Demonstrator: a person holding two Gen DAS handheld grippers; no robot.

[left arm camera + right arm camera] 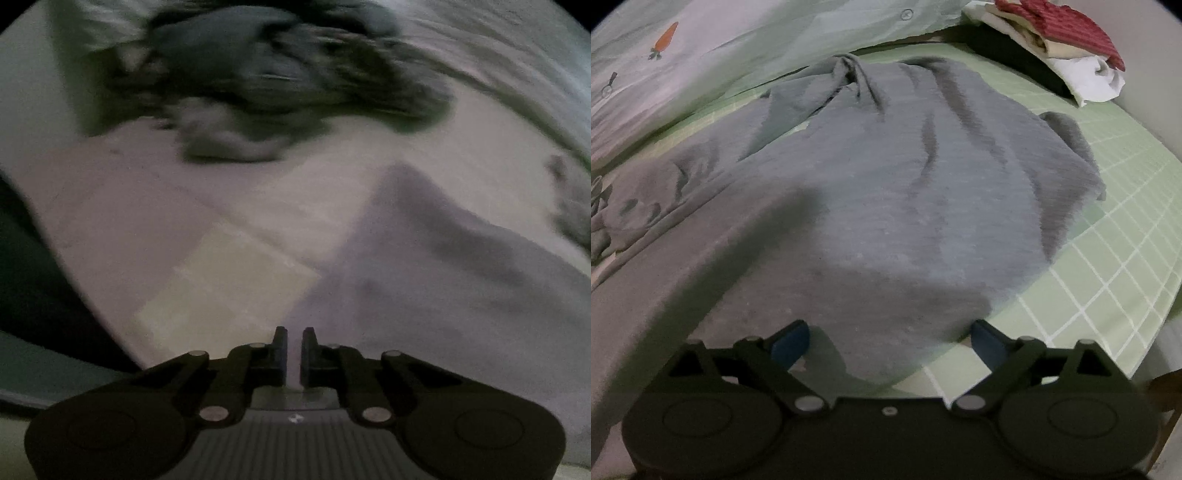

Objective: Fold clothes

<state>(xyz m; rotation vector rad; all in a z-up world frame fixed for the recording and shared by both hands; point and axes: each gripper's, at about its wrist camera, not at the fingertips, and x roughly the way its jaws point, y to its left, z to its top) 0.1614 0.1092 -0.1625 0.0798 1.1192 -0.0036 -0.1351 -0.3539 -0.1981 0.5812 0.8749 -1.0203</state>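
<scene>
A grey sweatshirt point(905, 177) lies spread and wrinkled on the green checked bedsheet point(1108, 240). My right gripper point(890, 341) is open just over its near hem, with its blue-padded fingers point(790, 343) wide apart and the cloth's edge between them, not pinched. The left wrist view is blurred. There my left gripper point(294, 354) has its fingers nearly together, with pale grey cloth point(424, 295) running up into the narrow gap, so it appears shut on the sweatshirt's edge.
A blurred heap of dark clothes point(258, 81) lies ahead of the left gripper. A carrot-print quilt point(665, 40) lines the far left of the bed. A folded red and white stack point(1063, 40) sits at the far right corner. The bed's edge curves along the right.
</scene>
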